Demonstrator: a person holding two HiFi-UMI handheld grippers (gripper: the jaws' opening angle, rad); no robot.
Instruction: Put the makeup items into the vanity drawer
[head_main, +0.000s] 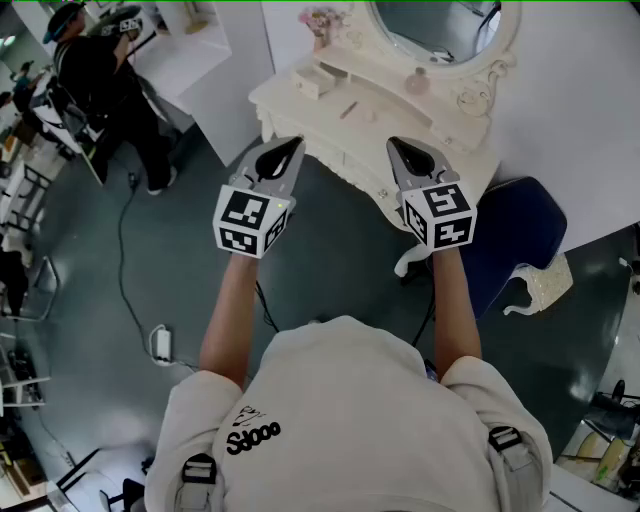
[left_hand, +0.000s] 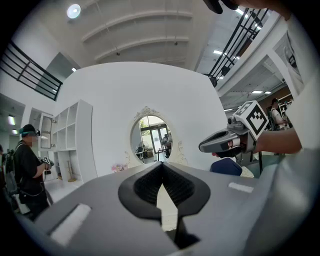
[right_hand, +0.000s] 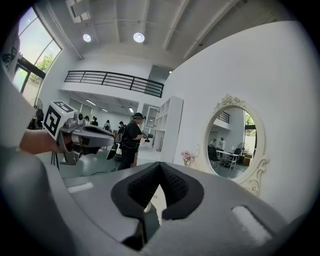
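Observation:
A white vanity (head_main: 300, 105) with an oval mirror (head_main: 430, 25) stands ahead of me. On its top are a small perfume bottle (head_main: 418, 78), a pale box (head_main: 315, 80) and a thin stick-shaped item (head_main: 348, 108). My left gripper (head_main: 290, 146) and right gripper (head_main: 398, 146) are held side by side, level, just short of the vanity's front edge. Both are shut with nothing between the jaws. The left gripper view shows its shut jaws (left_hand: 161, 172) and the right gripper (left_hand: 222, 142) off to the side. In the right gripper view the jaws (right_hand: 160, 171) are also shut and empty.
A dark blue chair (head_main: 520, 235) stands right of the vanity. Pink flowers (head_main: 322, 20) sit at the vanity's back left. A person in black (head_main: 95, 80) stands at far left near white shelving (left_hand: 70, 140). A cable and a power block (head_main: 160, 345) lie on the grey floor.

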